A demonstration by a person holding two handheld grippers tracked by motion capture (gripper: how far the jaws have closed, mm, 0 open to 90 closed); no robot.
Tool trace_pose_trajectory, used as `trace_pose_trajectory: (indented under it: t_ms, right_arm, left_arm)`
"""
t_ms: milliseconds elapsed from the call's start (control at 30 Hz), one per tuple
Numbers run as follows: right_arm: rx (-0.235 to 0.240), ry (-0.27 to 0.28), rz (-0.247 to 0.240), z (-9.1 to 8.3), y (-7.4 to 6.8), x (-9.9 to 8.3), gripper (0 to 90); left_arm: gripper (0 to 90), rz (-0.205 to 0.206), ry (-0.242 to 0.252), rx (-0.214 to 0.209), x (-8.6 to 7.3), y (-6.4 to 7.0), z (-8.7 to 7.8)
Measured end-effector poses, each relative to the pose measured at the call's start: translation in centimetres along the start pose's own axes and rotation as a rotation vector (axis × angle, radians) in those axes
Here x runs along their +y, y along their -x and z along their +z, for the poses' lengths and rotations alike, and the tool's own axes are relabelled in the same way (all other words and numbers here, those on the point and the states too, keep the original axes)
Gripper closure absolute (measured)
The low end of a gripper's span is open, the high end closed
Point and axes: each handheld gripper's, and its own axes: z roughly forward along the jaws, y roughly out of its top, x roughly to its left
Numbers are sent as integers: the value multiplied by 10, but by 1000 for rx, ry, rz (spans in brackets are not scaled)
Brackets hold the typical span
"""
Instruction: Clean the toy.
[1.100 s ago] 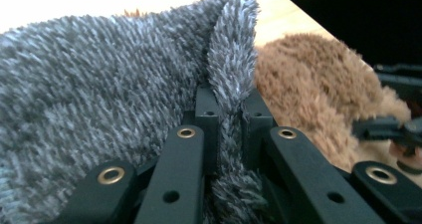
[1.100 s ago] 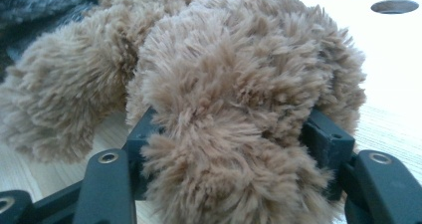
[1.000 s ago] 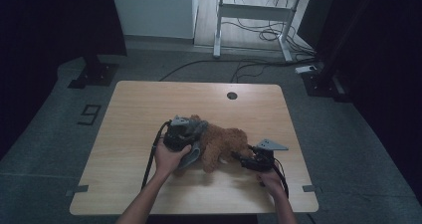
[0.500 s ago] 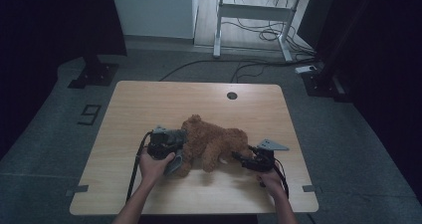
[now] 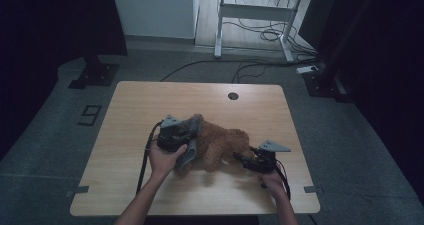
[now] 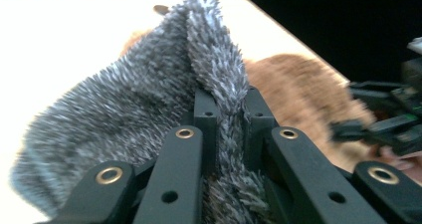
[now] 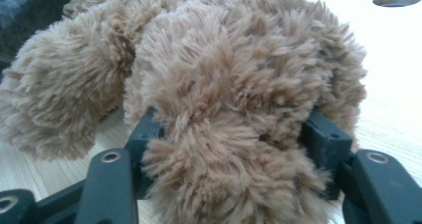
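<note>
On the pale wooden counter (image 5: 150, 105), a fluffy brown plush toy (image 5: 222, 144) lies mid-table, right hand-held gripper (image 5: 245, 160) clamping its limb, left hand-held gripper (image 5: 186, 144) pinching shaggy grey fabric (image 6: 149, 109); opposing pulls risk slipping or tearing.

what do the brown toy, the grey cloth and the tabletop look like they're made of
Brown plush toy: shaggy synthetic-looking fur with long matted tufts. Grey cloth: fuzzy fleece-like pile, spiky short fibres. Table: pale wood grain, probably laminate, matte.

On the table (image 5: 125, 115) the plush toy (image 5: 225, 142) lies mid-front, the fuzzy cloth (image 5: 189, 140) at its left end between left tongs (image 5: 187, 135) and toy, right tongs (image 5: 240, 157) at its right
</note>
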Motion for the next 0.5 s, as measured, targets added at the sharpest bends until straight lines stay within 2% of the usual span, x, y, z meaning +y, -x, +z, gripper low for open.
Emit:
trace_pose_trajectory:
  t_ms: [100, 167, 233, 300, 400, 500]
  right_arm:
    - [0, 1, 0, 0, 0, 0, 394]
    - [-1, 2, -1, 0, 0, 0, 394]
    - [-2, 4, -2, 0, 0, 0, 393]
    - [-4, 6, -5, 1, -1, 0, 393]
    - [-4, 8, -11, 1, -2, 0, 392]
    - [-8, 9, -11, 1, -2, 0, 391]
  left_arm:
    - [804, 52, -44, 25, 2, 10, 15]
    - [802, 69, -70, 45, -2, 11, 25]
    - [803, 54, -68, 43, -8, 7, 29]
    - [807, 26, -60, 22, -11, 2, 28]
    - [809, -9, -62, -2, -12, -3, 26]
    - [811, -24, -61, -8, -11, -6, 23]
